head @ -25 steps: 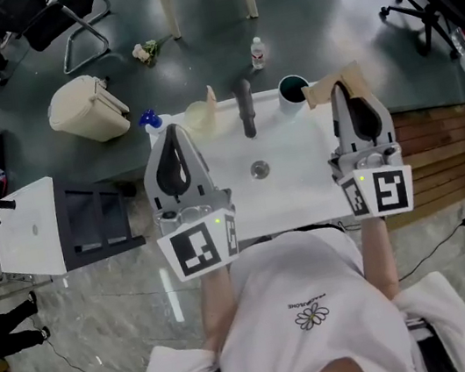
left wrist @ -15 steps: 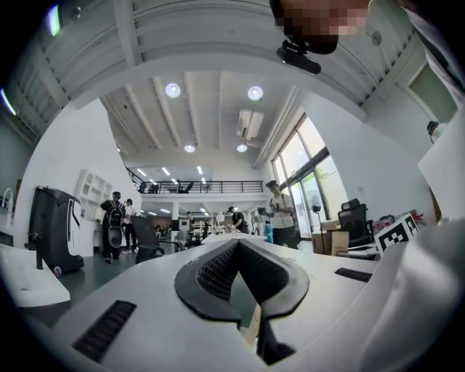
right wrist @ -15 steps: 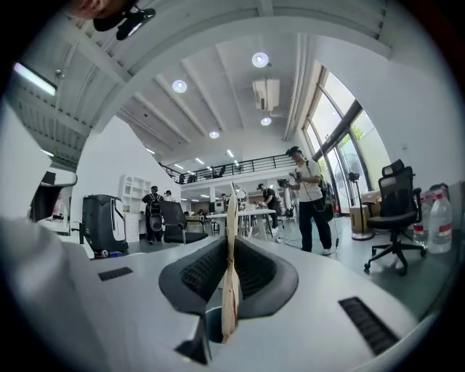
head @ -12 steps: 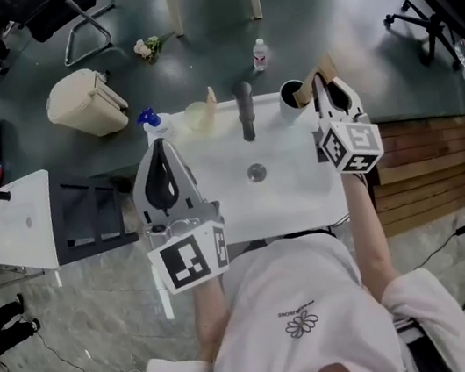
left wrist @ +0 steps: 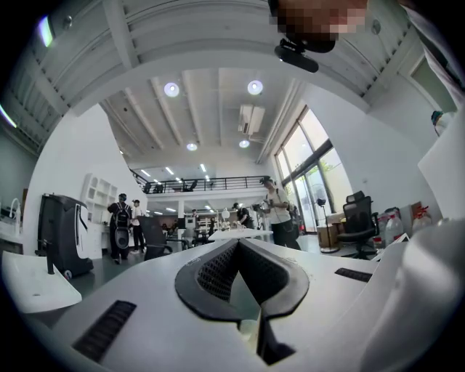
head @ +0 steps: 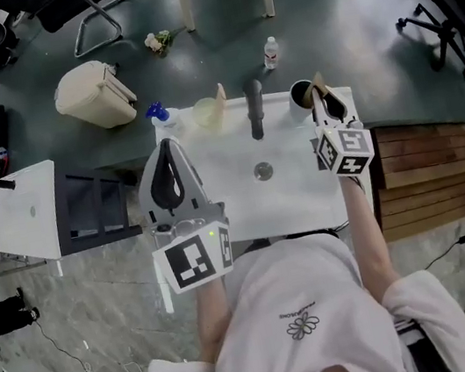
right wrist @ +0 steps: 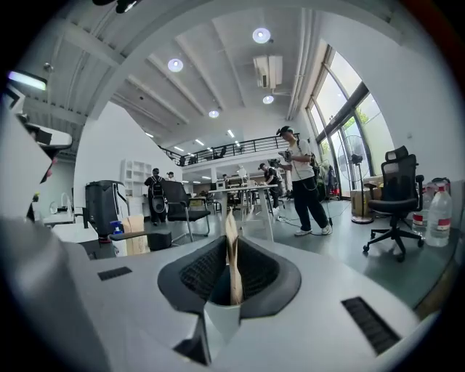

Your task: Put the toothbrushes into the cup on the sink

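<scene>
A white sink [head: 234, 194] with a dark faucet [head: 254, 107] lies below me. On its far right corner stands a dark cup [head: 298, 98]. My right gripper [head: 325, 98] is right beside the cup, shut on a thin beige toothbrush [head: 316, 86] whose end reaches over the cup's rim. In the right gripper view the toothbrush [right wrist: 231, 251] stands upright between the pads of the right gripper [right wrist: 231, 276]. My left gripper [head: 167, 145] hangs over the sink's left edge, shut and empty; the left gripper [left wrist: 247, 251] points out into the hall.
A yellowish bowl [head: 204, 113] and another beige piece [head: 220, 100] sit at the sink's far left, a blue-topped bottle [head: 156, 114] beside them. A beige bin [head: 96, 93] and a small bottle [head: 270, 52] are on the floor. A white side table [head: 28, 212] stands left.
My right gripper has gone from the sink's near right edge out to the cup, tilting over with the beige toothbrush. The left gripper has barely shifted.
</scene>
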Action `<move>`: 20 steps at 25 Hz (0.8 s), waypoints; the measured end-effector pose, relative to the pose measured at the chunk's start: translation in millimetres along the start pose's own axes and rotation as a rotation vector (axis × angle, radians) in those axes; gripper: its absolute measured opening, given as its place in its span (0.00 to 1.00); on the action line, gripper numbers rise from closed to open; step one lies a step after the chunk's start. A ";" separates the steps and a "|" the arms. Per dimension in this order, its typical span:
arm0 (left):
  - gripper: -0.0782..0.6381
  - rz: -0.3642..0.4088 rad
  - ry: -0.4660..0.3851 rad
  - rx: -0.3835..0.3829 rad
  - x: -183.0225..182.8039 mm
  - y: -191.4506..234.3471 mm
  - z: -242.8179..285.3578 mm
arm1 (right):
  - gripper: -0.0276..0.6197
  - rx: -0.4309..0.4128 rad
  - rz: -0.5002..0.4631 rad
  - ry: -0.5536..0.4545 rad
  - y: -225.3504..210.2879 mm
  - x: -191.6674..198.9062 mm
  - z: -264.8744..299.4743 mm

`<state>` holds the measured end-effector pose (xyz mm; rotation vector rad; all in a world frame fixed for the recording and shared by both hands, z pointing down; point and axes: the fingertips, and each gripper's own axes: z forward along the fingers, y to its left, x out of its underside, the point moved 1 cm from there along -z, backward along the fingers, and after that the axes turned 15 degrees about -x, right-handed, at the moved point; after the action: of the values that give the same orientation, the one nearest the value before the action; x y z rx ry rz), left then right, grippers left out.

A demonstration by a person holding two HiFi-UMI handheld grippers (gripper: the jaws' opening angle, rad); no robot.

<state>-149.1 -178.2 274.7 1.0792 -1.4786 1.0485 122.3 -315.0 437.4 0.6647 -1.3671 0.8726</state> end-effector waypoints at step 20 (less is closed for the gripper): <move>0.13 -0.009 0.001 0.011 0.3 -2.4 -2.0 | 0.15 0.058 -0.077 -0.106 -15.7 -56.6 -13.7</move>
<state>-146.3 -176.8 275.5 1.0925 -1.4675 1.0515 143.6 -320.0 381.2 0.8128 -1.4054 0.8272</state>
